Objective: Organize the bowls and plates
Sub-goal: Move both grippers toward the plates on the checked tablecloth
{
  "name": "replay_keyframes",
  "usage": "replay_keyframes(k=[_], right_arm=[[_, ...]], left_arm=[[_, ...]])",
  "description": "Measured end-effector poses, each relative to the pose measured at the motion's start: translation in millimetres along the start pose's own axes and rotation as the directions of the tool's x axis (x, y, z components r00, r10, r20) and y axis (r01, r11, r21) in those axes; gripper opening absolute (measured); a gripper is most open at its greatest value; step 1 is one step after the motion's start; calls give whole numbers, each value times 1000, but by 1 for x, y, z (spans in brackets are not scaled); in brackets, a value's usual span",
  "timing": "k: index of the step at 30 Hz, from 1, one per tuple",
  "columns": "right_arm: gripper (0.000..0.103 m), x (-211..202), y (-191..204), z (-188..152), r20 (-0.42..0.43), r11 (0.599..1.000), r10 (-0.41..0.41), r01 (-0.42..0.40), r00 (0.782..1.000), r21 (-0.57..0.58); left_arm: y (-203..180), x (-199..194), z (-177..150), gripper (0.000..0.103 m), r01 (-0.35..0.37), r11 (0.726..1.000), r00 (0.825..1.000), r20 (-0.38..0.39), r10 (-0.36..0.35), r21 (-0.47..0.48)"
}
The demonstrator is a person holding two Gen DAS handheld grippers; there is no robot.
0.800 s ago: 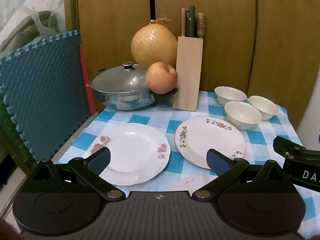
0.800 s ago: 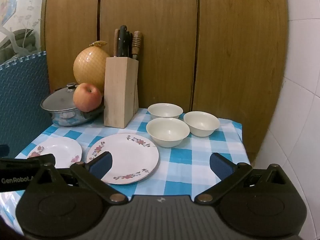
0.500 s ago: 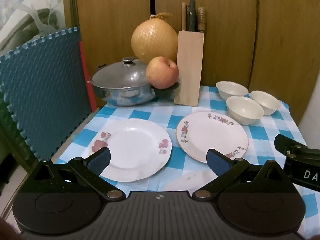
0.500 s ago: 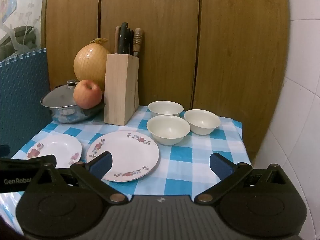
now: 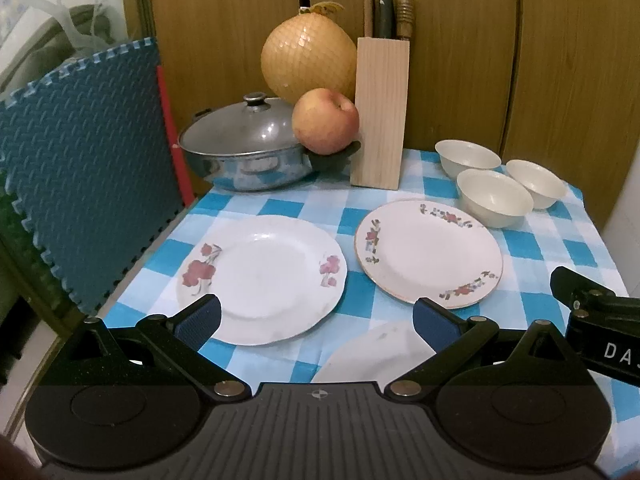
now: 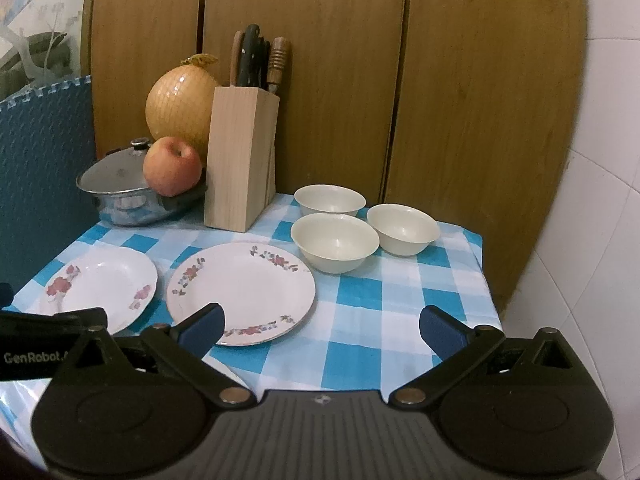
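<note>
Both grippers hang over the near edge of the blue-and-white checked tablecloth [image 5: 372,304], tilted down toward it: the left gripper [image 5: 316,318] with its jaws spread wide and nothing between them, the right gripper [image 6: 320,326] equally wide and empty. Taking the wooden knife block [image 5: 380,114] at the back as the landmark, a third plate [image 5: 372,354], plain white as far as it shows, lies nearest of all, partly hidden under the left gripper's body. Farther in, well in front of the block and to its left, sits a scalloped plate with red flowers [image 5: 262,278]; just beside it, directly in front of the block and slightly right, sits a gold-rimmed plate with a floral border [image 5: 428,250], the two apart by a narrow strip of cloth. To the right of the block stand three cream bowls [image 6: 336,242], upright and clustered close together, one nearer and two behind. On the block's left, a lidded steel pot [image 5: 240,148] carries an apple [image 5: 325,121] on its handle, with a netted pomelo [image 5: 308,58] behind. Knife handles [image 5: 386,10] stick up from the block.
</note>
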State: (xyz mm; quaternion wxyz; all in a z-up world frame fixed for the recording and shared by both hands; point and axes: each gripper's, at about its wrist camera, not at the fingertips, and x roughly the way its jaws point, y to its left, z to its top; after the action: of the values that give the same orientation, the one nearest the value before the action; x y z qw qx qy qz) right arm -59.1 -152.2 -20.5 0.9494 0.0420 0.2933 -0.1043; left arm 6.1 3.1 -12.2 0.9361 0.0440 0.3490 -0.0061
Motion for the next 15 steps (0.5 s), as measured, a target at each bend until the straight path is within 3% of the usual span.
replay_keyframes(k=[15], right_arm=[[99, 2, 3, -2, -17, 1000, 4, -4, 1000, -4]], left_arm=[[-1, 0, -4, 103, -8, 1000, 1000, -18, 9, 19]])
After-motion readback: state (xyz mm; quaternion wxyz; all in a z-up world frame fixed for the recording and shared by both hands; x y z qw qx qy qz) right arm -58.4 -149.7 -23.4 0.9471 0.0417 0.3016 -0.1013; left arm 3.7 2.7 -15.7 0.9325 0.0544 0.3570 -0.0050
